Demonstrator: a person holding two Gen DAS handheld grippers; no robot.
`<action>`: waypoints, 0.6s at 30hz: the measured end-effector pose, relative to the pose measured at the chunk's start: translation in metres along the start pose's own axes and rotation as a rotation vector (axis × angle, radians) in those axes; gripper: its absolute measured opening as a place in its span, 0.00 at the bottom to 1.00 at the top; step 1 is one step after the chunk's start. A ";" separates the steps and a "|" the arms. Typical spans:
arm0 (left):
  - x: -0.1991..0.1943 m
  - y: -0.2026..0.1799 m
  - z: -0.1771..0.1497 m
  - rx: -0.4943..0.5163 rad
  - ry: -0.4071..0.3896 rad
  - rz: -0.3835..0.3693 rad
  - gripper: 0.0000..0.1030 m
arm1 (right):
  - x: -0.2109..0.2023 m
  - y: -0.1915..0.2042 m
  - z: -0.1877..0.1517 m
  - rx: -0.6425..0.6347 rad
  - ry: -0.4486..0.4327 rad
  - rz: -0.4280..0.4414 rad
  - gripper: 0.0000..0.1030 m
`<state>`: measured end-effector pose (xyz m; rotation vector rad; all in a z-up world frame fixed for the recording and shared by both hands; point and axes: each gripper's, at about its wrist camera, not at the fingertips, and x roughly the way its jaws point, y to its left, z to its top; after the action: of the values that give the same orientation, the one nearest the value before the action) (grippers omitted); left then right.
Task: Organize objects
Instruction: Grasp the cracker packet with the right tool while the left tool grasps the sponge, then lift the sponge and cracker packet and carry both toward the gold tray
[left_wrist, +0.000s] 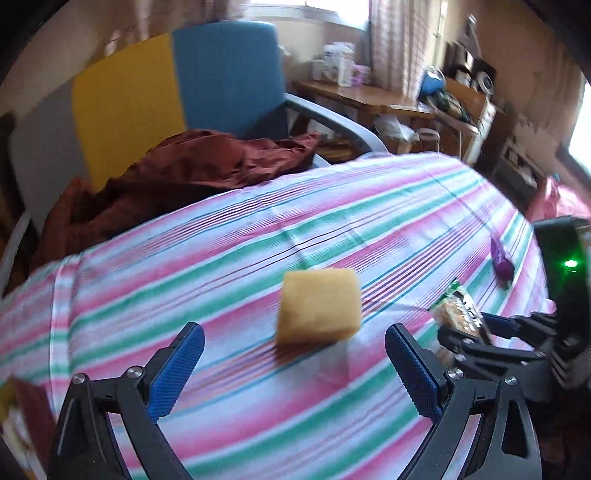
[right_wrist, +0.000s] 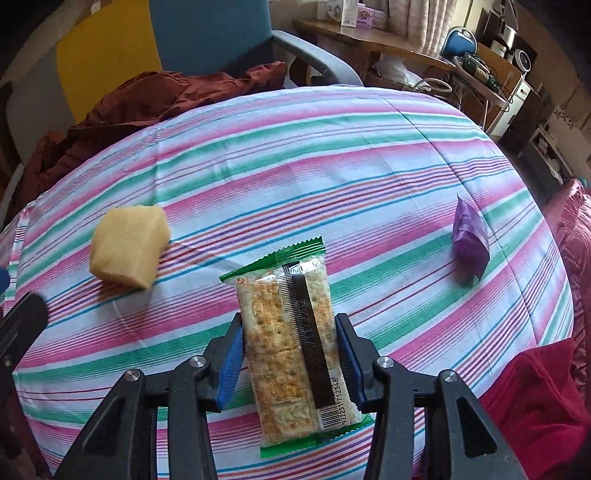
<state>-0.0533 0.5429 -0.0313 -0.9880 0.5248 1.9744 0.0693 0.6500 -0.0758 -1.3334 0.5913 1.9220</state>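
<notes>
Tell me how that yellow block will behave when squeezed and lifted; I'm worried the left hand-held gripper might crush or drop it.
The yellow block looks like a sponge, with soft rounded edges, so it will probably squash rather than break. It probably weighs little for its size. Its flat faces suggest it won't roll on the striped cloth, and the open left hand-held gripper looks wide enough to straddle it.

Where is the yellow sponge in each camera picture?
Left wrist view: the yellow sponge sits at lower centre, just ahead of the open left tongs.
Right wrist view: the yellow sponge sits at middle left, left of the cracker packet.
Shared landmark: the purple packet.
</notes>
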 end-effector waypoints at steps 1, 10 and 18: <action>0.007 -0.004 0.003 0.015 0.006 0.002 0.96 | 0.002 -0.001 0.000 0.001 0.004 -0.007 0.45; 0.065 -0.013 0.022 0.068 0.063 0.024 0.91 | 0.013 0.001 0.001 -0.015 0.048 -0.017 0.46; 0.060 0.002 -0.003 -0.013 0.116 -0.077 0.56 | 0.018 0.014 0.002 -0.083 0.043 -0.036 0.46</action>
<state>-0.0735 0.5701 -0.0815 -1.1196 0.5301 1.8631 0.0540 0.6479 -0.0921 -1.4312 0.5100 1.9113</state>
